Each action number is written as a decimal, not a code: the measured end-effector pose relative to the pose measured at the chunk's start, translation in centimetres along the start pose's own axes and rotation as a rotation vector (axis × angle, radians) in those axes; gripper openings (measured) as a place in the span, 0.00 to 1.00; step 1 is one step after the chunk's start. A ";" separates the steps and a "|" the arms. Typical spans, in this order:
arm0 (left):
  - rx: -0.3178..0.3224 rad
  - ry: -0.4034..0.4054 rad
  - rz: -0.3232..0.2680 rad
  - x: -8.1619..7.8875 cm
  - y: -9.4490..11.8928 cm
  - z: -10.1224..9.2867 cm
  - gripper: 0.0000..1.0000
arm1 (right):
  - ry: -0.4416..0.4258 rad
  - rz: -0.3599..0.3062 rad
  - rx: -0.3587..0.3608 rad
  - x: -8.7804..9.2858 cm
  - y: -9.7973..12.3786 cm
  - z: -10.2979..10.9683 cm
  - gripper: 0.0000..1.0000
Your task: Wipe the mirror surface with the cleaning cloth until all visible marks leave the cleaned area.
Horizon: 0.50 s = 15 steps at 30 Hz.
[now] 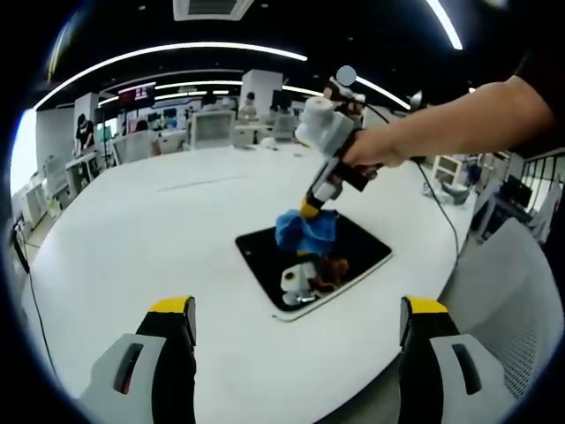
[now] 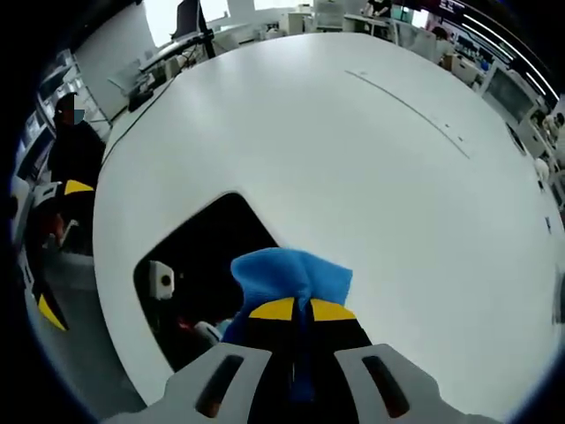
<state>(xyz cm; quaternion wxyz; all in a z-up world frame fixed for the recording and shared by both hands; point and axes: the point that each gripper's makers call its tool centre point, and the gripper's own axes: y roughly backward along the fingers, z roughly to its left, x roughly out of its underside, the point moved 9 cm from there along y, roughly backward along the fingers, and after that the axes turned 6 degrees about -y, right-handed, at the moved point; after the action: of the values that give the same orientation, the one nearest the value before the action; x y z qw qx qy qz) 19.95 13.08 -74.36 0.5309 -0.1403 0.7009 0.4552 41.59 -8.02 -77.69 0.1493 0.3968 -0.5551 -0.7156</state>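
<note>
Wiping step: our right gripper (image 2: 294,309), fingers pinching the blue cloth (image 2: 291,269), should press flat across the mirror (image 1: 353,243); left gripper (image 1: 300,322) idles wide over the worktop (image 1: 132,238).

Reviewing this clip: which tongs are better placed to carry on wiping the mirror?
Right. The right tongs are shut on the blue cloth, which is pressed against the mirror. The left tongs are open, empty and held back from it.

Right hand-held gripper (image 1: 311,206) presses blue cloth (image 1: 305,230) onto mirror (image 1: 366,249); left hand-held gripper (image 1: 300,327) – jaws apart.
</note>
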 end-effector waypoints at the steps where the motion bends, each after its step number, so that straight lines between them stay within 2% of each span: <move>1: 0.001 -0.001 -0.002 0.0 0.0 0.0 0.97 | 0.000 0.000 0.001 0.1 0.1 0.0 0.00; 15: 0.000 0.017 -0.009 -0.1 0.1 0.0 0.99 | -0.011 0.017 0.020 1.2 1.0 -0.9 0.00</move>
<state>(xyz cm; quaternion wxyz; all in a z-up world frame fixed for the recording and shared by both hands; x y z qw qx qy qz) 19.98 13.09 -74.22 0.5270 -0.1475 0.7047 0.4516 41.29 -9.76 -77.34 0.1483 0.3897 -0.5666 -0.7107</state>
